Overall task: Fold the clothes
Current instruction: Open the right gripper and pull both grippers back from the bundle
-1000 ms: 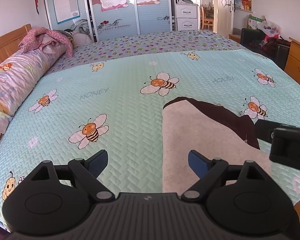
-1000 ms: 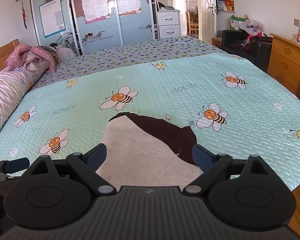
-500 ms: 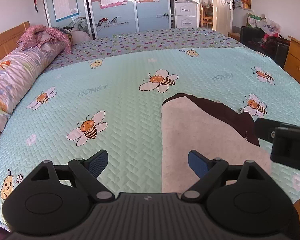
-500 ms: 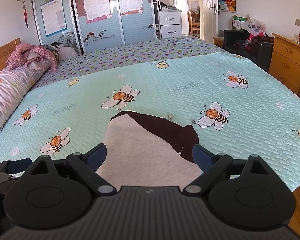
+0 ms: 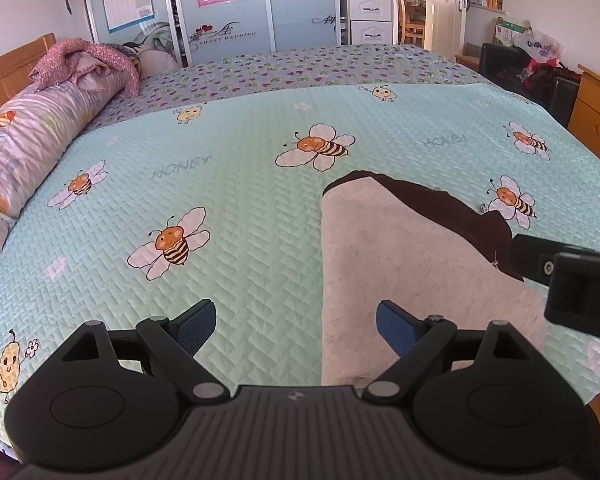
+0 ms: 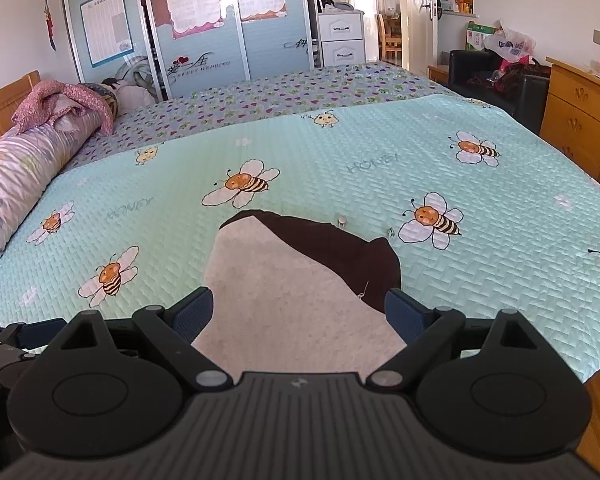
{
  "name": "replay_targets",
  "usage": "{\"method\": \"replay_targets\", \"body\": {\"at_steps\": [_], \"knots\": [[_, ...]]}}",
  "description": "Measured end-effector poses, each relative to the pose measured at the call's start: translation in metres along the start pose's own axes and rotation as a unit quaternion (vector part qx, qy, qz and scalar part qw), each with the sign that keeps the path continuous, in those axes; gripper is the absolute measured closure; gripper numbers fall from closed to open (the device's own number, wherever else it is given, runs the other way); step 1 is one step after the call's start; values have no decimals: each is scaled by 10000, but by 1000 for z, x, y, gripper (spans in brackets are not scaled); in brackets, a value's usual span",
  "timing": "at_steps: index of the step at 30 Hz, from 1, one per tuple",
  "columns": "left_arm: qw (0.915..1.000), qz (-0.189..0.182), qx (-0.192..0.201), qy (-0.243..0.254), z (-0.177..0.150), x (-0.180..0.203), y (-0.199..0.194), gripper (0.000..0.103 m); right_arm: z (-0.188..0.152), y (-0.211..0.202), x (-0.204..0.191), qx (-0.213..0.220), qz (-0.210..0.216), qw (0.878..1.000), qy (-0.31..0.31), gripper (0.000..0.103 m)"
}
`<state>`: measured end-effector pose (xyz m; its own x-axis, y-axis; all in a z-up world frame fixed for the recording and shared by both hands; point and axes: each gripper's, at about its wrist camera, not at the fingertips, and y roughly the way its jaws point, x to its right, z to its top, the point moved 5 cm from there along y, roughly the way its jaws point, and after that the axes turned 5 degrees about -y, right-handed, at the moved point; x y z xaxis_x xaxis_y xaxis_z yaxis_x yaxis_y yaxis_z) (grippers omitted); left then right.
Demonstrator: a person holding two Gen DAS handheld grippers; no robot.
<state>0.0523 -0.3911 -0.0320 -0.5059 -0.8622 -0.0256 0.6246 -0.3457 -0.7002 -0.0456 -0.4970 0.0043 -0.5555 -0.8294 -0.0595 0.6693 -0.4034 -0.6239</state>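
Note:
A folded garment (image 5: 400, 256), pale grey fleece with a dark brown side showing along its far right edge, lies flat on the mint bee-print bedspread (image 5: 240, 208) near the bed's front edge. In the right wrist view the garment (image 6: 292, 292) sits straight ahead. My left gripper (image 5: 296, 324) hovers open over the garment's left edge, one blue pad over the bedspread and one over the fleece. My right gripper (image 6: 300, 312) is open just above the garment's near end, holding nothing. Its black body (image 5: 572, 276) shows at the right of the left wrist view.
A rolled quilt (image 5: 32, 152) with a pink cloth (image 5: 88, 60) on it lies along the left side by the wooden headboard. Wardrobe doors (image 6: 204, 36) stand behind the bed. A wooden dresser (image 6: 580, 116) and a black chair (image 6: 496, 84) stand on the right.
Both views have shifted slightly, as if both grippers rose or tilted a little. Both stay open and the garment has not moved.

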Motion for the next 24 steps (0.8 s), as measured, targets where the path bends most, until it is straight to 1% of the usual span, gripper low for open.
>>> {"method": "replay_targets", "body": {"at_steps": [14,24], "knots": [[9999,15,-126,-25,-2,-2,9,13,-3,10,0,-85,-16,10000,-1,10],[9999,5,-163,-54,-2,-6,13,13,-2,14,-6,-76,-50,9999,-134,10]]}}
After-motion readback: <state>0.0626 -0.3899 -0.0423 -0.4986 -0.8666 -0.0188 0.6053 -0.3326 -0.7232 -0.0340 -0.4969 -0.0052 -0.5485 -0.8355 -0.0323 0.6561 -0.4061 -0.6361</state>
